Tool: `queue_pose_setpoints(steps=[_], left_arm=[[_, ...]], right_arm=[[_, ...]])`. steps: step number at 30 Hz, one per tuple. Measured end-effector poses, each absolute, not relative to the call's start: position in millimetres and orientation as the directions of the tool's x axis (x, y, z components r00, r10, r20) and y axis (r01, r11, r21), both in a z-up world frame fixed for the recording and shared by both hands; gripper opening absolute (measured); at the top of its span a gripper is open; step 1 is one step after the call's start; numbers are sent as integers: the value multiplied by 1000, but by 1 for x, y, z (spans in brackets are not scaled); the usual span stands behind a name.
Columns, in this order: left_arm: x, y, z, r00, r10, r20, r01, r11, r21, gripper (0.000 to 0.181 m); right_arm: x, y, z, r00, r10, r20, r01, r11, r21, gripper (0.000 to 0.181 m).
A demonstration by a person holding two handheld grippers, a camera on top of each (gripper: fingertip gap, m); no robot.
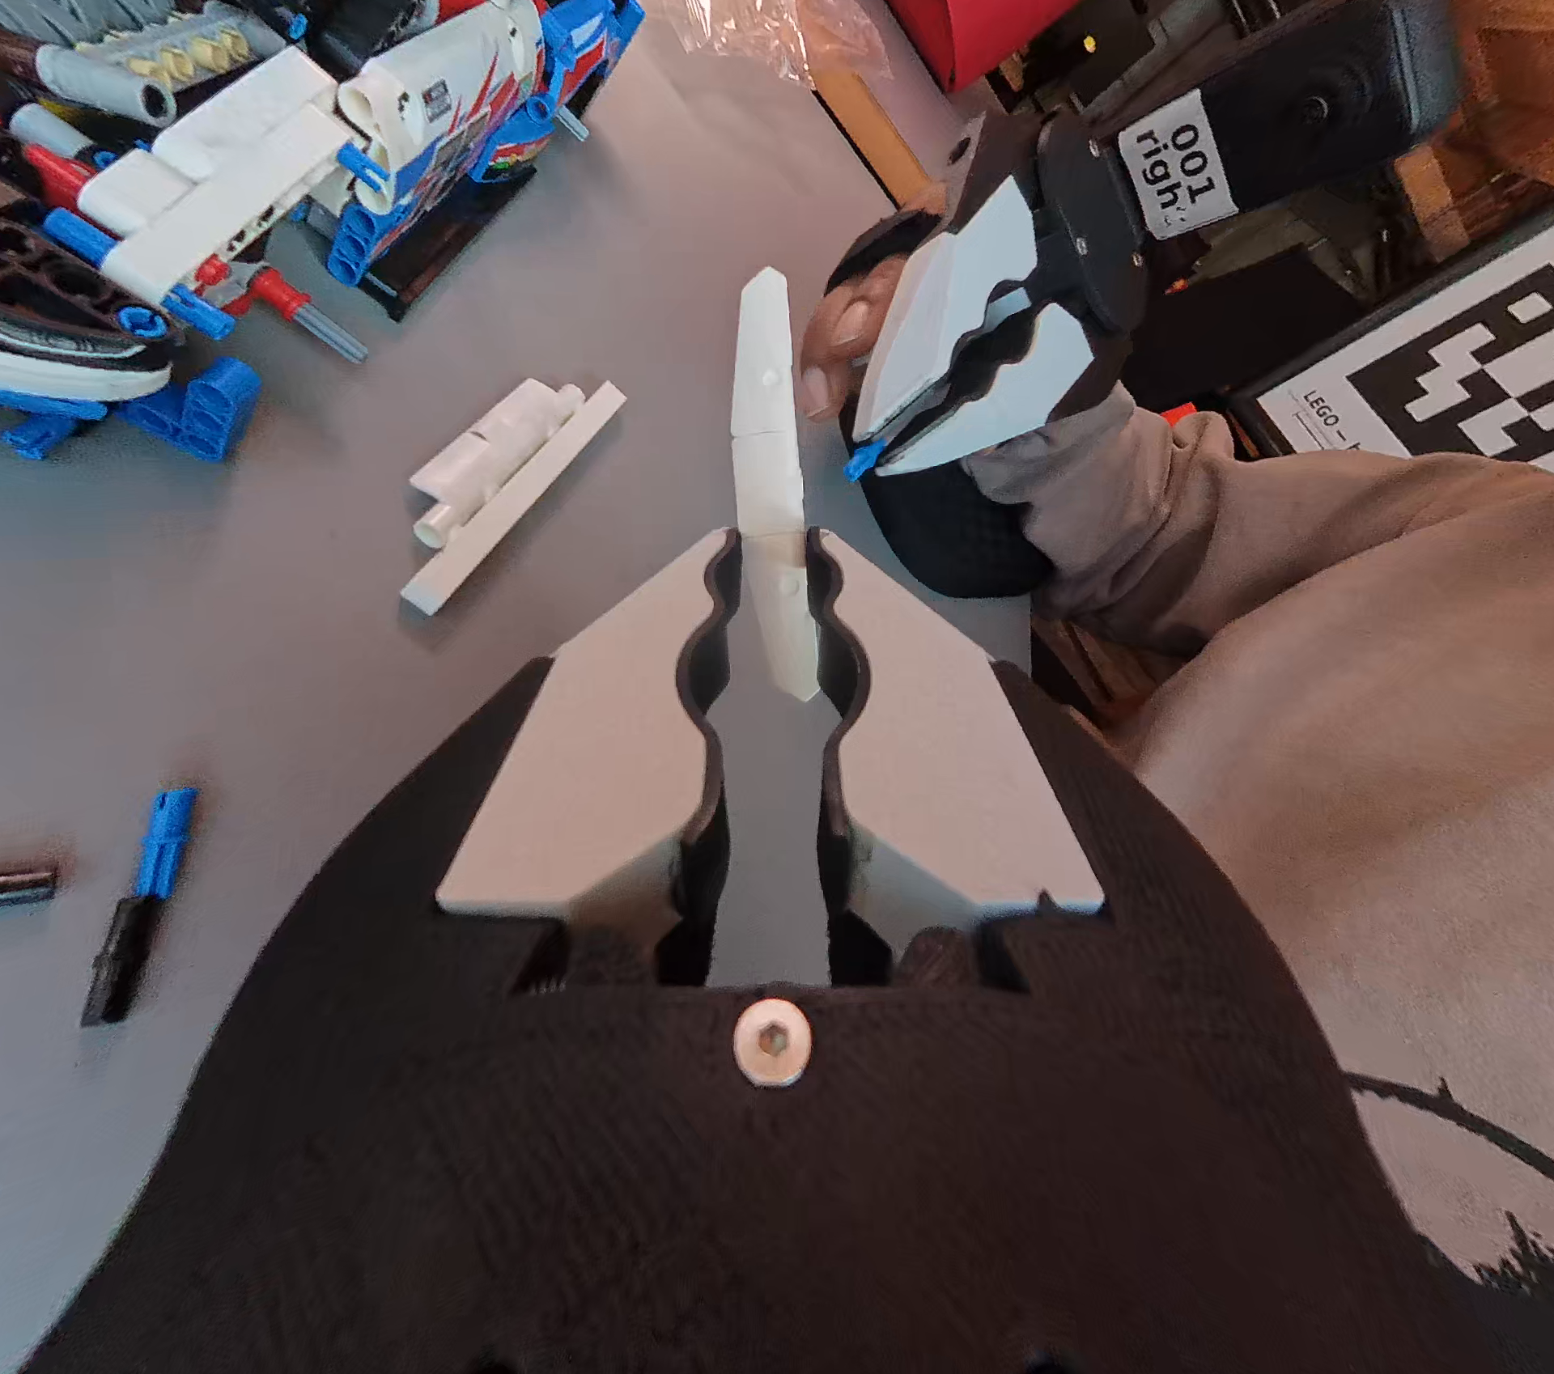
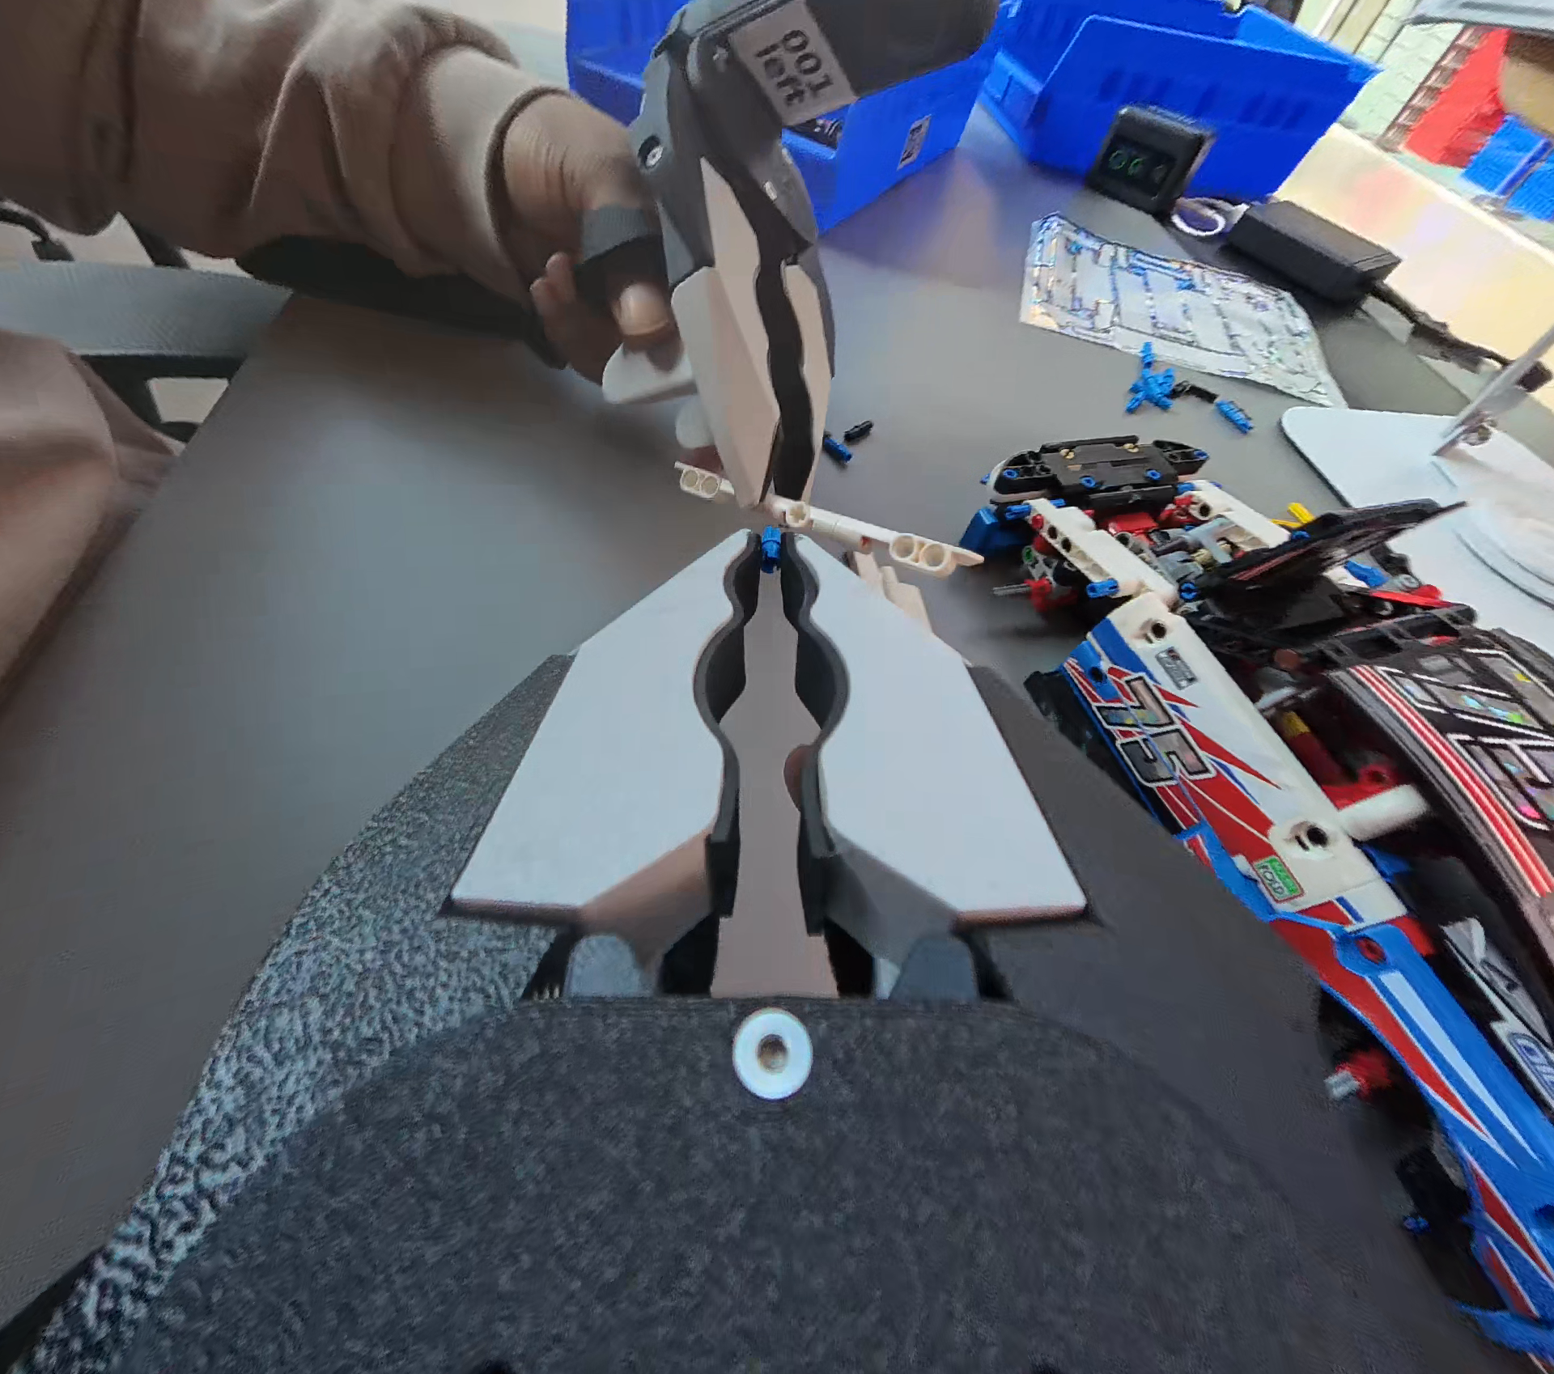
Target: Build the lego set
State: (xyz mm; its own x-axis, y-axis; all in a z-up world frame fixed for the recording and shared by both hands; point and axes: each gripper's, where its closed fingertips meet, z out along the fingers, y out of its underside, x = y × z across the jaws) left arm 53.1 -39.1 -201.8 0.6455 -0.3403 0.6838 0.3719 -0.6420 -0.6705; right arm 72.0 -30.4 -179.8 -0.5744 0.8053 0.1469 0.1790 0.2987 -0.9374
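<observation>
My left gripper (image 1: 774,543) is clamped on a long, slim white plastic beam assembly (image 1: 767,426), held above the grey tabletop (image 1: 252,661). My right gripper (image 2: 769,545) pinches a small blue plastic connector pin (image 2: 769,548) at its tips, just below the beam's holes. I judge the step to be seating that pin in the beam; next I must line it up with a hole and push straight. Farther off lies the part-built red, white and blue race car model (image 2: 1261,728).
</observation>
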Motion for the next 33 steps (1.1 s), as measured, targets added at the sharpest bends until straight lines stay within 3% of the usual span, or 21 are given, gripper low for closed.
queue_pose_setpoints(steps=[6,12,14,19,23,25,29,33], left_arm=[[49,-24,-193,718,-285,635,442,-519,-732,13],[42,-19,-191,818,-251,517,377,-444,-813,13],[39,-20,-193,840,-245,484,347,-443,-827,13],[32,-24,-201,876,-229,425,293,-447,-845,13],[31,-25,-202,890,-223,398,272,-442,-855,13],[32,-25,-200,899,-227,373,252,-429,-868,13],[34,-25,-194,931,-229,285,184,-381,-906,13],[42,-25,-183,963,-238,126,48,-307,-950,13]], right_arm=[[61,-22,-172,-481,869,119,182,231,-956,2],[60,-24,-183,-492,867,74,242,217,-946,2],[64,-27,-203,-530,846,49,331,260,-907,2],[74,-20,-252,-570,790,226,460,535,-709,3],[76,-16,-255,-567,780,264,483,575,-661,3],[73,-18,-247,-541,822,180,492,483,-724,10],[56,-23,-196,-448,878,-169,425,42,-904,22],[45,-17,-164,-387,830,-402,346,-273,-898,26]])
